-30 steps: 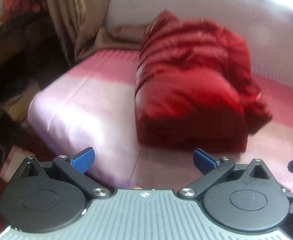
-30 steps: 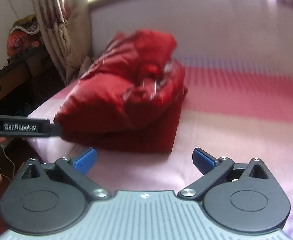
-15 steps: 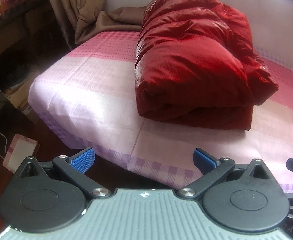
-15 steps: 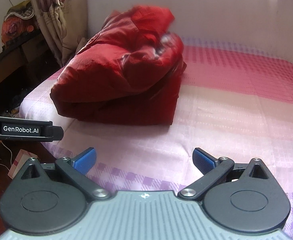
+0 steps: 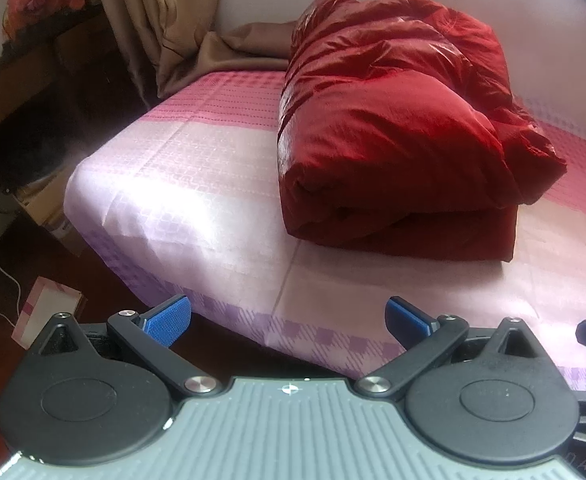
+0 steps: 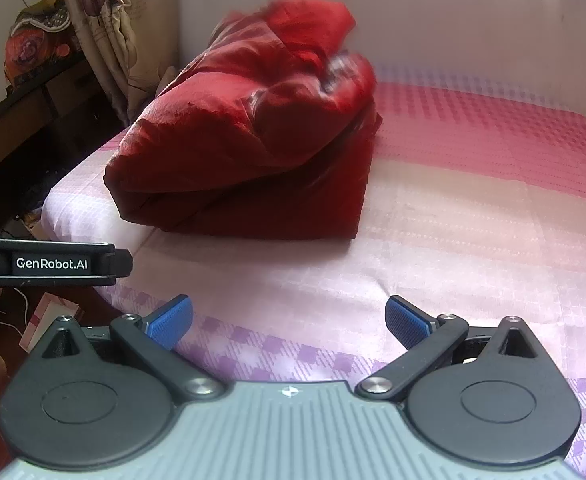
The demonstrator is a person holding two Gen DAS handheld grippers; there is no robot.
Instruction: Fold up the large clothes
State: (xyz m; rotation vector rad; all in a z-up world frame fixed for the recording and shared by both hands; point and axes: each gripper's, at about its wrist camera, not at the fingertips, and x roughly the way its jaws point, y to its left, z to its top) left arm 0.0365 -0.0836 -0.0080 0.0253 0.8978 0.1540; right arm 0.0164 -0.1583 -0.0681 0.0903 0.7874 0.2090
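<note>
A shiny dark red padded garment [image 5: 393,128] lies folded into a thick bundle on the pink and lilac checked bed [image 5: 197,184]. It also shows in the right wrist view [image 6: 249,152]. My left gripper [image 5: 289,320] is open and empty, held back at the bed's front edge, well apart from the bundle. My right gripper [image 6: 289,320] is open and empty too, over the front edge of the bed [image 6: 453,240]. The left gripper's body shows at the left of the right wrist view [image 6: 49,264].
A beige curtain [image 5: 165,20] hangs at the bed's far left corner, its hem on the mattress. A dark wooden shelf [image 5: 33,64] stands left. A small pink box [image 5: 47,308] and a white cable [image 5: 1,268] lie on the floor. A white wall [image 6: 453,20] backs the bed.
Both grippers have drawn back from the red bundle toward the bed's front edge and steadied. The bundle lies still; both grippers stay open.
</note>
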